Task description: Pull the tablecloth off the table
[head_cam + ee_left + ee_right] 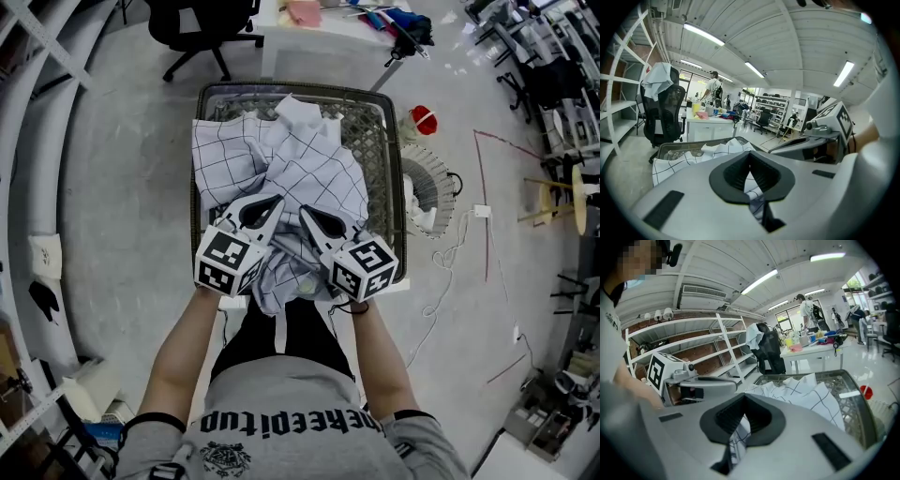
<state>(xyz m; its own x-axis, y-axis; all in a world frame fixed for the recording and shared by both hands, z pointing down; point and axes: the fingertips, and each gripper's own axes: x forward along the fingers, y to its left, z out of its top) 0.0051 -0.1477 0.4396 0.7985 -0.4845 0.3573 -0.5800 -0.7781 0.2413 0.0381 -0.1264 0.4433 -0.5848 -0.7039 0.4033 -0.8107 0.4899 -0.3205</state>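
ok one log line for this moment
left gripper: shut on tablecloth | right gripper: shut on tablecloth | tablecloth: bunched up, partly on table

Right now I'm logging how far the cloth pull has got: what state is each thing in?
Left tool, shut on the tablecloth.
Right tool, shut on the tablecloth.
Tablecloth, bunched in a heap on the table, not yet off.
Table, woven top bare along its right side and far edge, the rest covered.
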